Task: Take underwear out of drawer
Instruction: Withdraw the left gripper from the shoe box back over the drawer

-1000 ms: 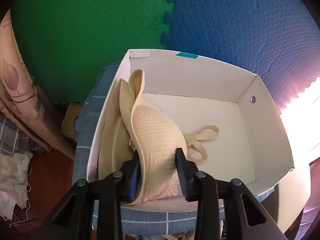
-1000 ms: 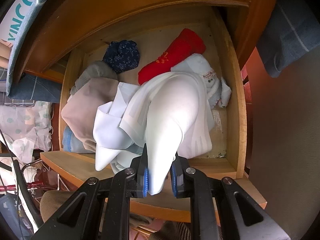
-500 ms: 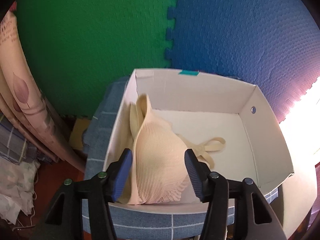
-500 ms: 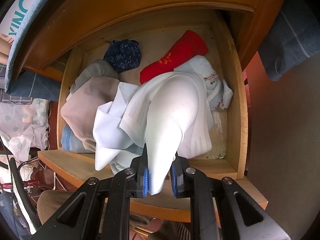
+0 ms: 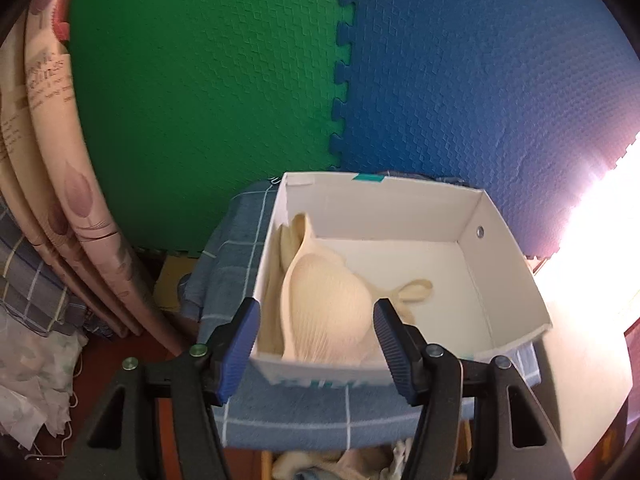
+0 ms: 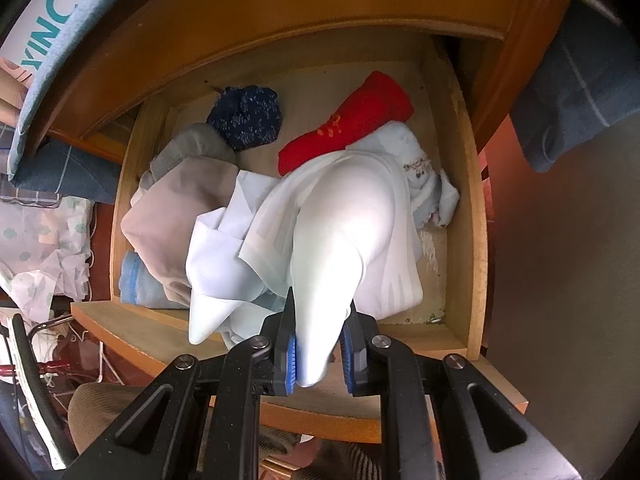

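Since the earlier left-wrist frame: left tongs [image 5: 316,338] drawn back and up from the white box [image 5: 496,236], jaws just opened, beige bra [image 5: 328,312] released and no longer pinched. Now: jaws standing about half apart, blue pads clear of the fabric on both sides, nothing gripped; bra lying inside the box against its left wall, seen between and beyond the two fingers, one strap loop [image 5: 416,290] trailing toward the box middle. Box resting on a blue checked cloth [image 5: 236,256], with green and blue foam mats behind. Right-wrist view, unchanged from before: right tongs [image 6: 320,350] clamped nearly closed on a fold of the white underwear [image 6: 344,216], garment draped from the pads over the front edge of the open wooden drawer [image 6: 468,184]. Deeper in the drawer: red roll [image 6: 360,120], dark blue bundle [image 6: 246,116], grey and beige pieces [image 6: 180,192] at left.
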The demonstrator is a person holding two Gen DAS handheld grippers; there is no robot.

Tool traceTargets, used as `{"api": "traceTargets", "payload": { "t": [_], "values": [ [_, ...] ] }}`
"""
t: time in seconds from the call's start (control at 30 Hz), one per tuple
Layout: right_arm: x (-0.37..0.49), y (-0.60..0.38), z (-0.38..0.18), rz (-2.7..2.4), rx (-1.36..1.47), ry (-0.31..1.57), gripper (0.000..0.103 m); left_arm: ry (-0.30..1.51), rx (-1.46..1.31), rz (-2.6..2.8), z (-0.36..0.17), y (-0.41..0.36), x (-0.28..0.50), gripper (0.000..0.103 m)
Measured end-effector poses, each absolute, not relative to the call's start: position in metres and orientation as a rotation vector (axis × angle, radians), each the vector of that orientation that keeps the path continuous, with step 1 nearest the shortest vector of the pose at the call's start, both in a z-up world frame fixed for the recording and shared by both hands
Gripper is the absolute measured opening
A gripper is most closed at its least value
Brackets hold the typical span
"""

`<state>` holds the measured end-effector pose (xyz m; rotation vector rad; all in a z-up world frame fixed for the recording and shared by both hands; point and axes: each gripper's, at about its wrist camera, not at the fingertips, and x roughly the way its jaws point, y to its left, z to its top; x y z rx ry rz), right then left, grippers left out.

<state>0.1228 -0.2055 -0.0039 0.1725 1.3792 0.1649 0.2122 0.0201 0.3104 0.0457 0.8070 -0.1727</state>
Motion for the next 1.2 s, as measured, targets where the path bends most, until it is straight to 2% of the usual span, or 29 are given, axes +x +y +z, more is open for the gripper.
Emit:
{"api": "traceTargets", "payload": {
  "t": [0.3, 0.57, 0.83, 1.2],
  "values": [
    [0.120, -0.214, 0.014, 0.180, 0.219, 1.303, 0.015, 0.816, 0.028, -0.141, 0.286, 0.058, 0.145, 0.060],
    [0.119, -0.221, 0.042, 0.168, 0.216, 1.253, 0.012, 0.886, -0.002, -0.082, 0.212, 0.075, 0.101, 0.061],
    [0.109, -0.218, 0.068, 0.177, 0.184, 1.219, 0.012, 0.957, 0.012, -0.057, 0.146, 0.066, 0.076, 0.061],
    [0.085, -0.221, 0.123, 0.231, 0.185, 1.154, 0.011, 1.007, -0.025, 0.007, 0.102, 0.063, 0.070, 0.061]
  ]
}}
